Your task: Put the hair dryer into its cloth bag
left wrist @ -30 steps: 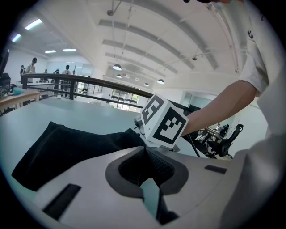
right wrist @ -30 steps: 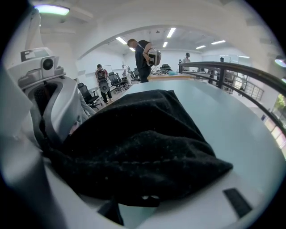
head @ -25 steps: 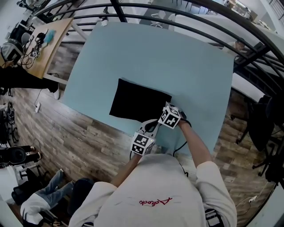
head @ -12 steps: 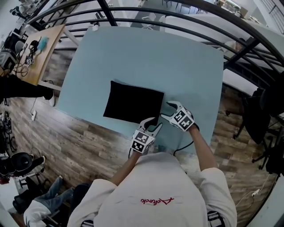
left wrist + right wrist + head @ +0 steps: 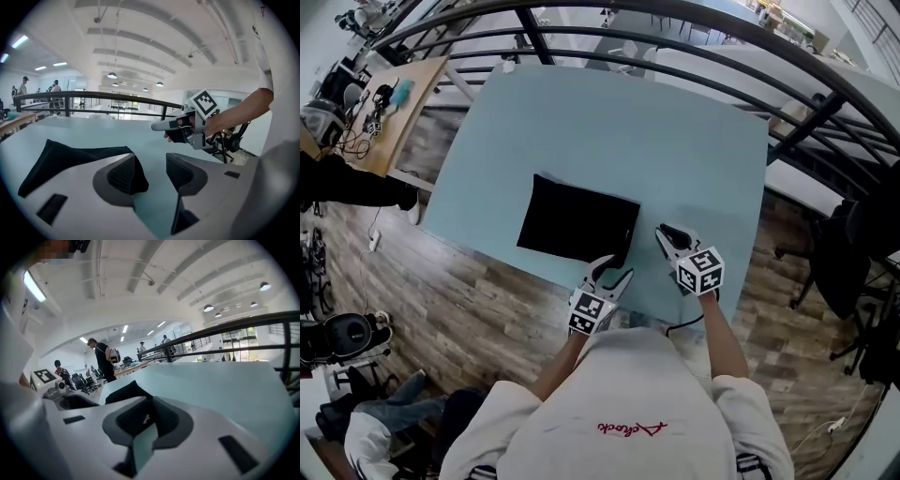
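A black cloth bag (image 5: 572,220) lies flat on the pale blue table (image 5: 609,122); no hair dryer shows in any view. My left gripper (image 5: 612,268) sits at the bag's near right corner. Its jaws have just been opening and stand open (image 5: 152,173), the bag's corner (image 5: 65,157) lying by the left pad and only bare table in the gap. My right gripper (image 5: 670,234) hangs over the table to the right of the bag, apart from it. Its jaws have just been closing and are shut (image 5: 147,420) with nothing between them.
Dark curved railings (image 5: 675,42) arch over the far side of the table. A wooden desk (image 5: 403,89) with gear stands far left, with people near it. An office chair (image 5: 862,244) sits right. The table's near edge (image 5: 534,272) runs just before the bag.
My right gripper left the bag's right edge, swung out to the right and up, opened wide, then closed. My left gripper stayed at the bag's corner and its jaws opened.
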Action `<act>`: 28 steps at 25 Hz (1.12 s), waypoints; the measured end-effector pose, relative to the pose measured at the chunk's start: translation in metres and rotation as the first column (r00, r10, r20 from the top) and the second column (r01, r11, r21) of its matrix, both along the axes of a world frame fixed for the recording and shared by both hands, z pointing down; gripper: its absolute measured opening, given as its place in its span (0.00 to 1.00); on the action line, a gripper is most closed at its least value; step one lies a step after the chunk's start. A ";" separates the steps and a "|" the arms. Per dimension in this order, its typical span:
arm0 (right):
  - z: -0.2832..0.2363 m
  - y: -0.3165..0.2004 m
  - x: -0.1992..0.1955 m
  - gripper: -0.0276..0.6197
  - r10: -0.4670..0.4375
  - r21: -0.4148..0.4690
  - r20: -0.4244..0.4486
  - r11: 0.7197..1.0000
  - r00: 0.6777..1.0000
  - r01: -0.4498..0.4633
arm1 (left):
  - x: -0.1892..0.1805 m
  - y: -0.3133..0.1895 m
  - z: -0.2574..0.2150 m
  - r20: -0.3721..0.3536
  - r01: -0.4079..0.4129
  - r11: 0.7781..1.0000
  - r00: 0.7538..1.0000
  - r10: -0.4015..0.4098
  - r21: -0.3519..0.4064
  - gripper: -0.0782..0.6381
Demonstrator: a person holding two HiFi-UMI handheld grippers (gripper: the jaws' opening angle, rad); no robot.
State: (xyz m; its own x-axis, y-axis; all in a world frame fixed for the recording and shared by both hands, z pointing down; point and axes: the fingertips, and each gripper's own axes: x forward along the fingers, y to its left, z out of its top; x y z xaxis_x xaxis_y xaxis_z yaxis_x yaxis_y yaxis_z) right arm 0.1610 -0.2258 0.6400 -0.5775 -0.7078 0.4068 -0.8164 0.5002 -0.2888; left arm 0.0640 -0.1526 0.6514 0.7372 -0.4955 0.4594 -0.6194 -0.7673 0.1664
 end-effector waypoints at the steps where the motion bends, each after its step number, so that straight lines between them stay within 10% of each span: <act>1: -0.002 0.000 0.001 0.10 0.005 0.004 0.004 1.000 1.000 -0.005 | -0.004 0.002 0.002 0.005 0.013 1.000 1.000 -0.013 -0.002 0.38; 13: -0.044 0.026 -0.014 0.07 -0.071 0.141 -0.058 0.987 0.996 0.078 | -0.007 0.013 -0.034 -0.054 0.132 0.985 0.991 -0.127 0.107 0.13; 28: -0.103 0.102 -0.053 0.07 0.024 0.288 -0.103 0.958 0.994 0.007 | -0.044 0.053 -0.082 -0.155 0.084 0.984 0.986 -0.059 0.159 0.12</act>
State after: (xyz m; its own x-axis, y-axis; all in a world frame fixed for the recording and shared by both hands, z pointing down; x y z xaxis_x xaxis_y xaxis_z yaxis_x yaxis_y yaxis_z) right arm 0.1079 -0.1242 0.5369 -0.5359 -0.8084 0.2435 -0.8390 0.5421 -0.0468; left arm 0.0203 -0.0994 0.5692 0.7512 -0.6092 0.2542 -0.6514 -0.7464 0.1362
